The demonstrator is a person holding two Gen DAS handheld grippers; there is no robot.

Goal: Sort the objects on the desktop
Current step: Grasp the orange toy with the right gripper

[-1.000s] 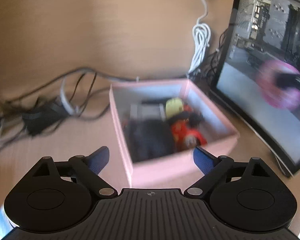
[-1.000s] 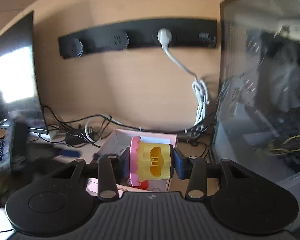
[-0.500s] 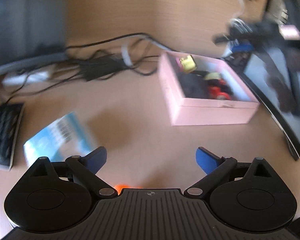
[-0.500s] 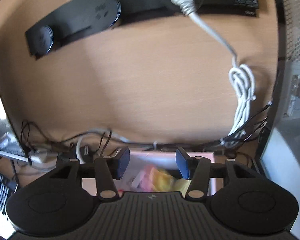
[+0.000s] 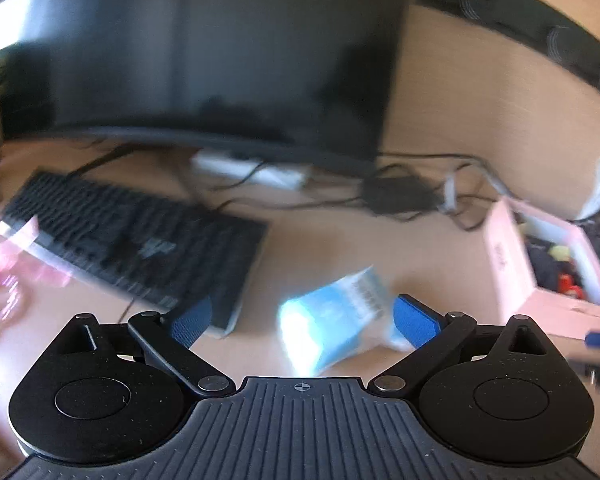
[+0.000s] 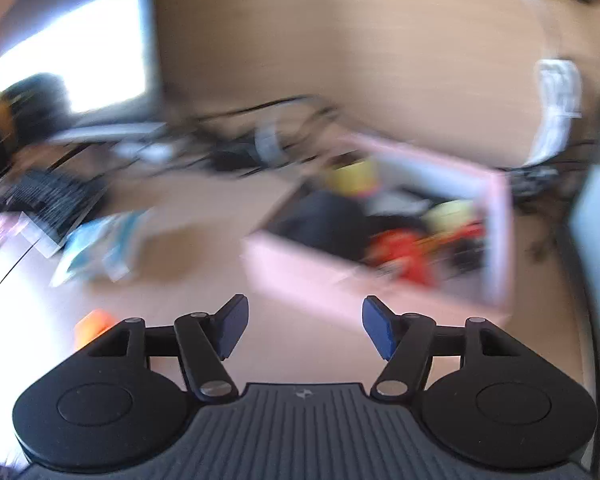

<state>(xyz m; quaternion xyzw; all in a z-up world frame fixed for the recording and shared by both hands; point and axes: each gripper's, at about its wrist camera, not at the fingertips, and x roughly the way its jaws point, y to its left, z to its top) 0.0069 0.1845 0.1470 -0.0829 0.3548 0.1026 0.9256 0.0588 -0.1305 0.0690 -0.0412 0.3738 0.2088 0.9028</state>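
The right tongs (image 6: 302, 326), opening, no longer hold the yellow-pink toy, apparently dropped into the pink box (image 6: 300, 276).

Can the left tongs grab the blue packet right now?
Probably yes. The left tongs are wide open with the blue packet lying on the desk just ahead, nothing over it. The picture is blurry, though.

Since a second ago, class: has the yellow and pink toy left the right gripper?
Yes. The right gripper held it above the pink box then; now its opening jaws are empty, and a yellow toy lies in the box.
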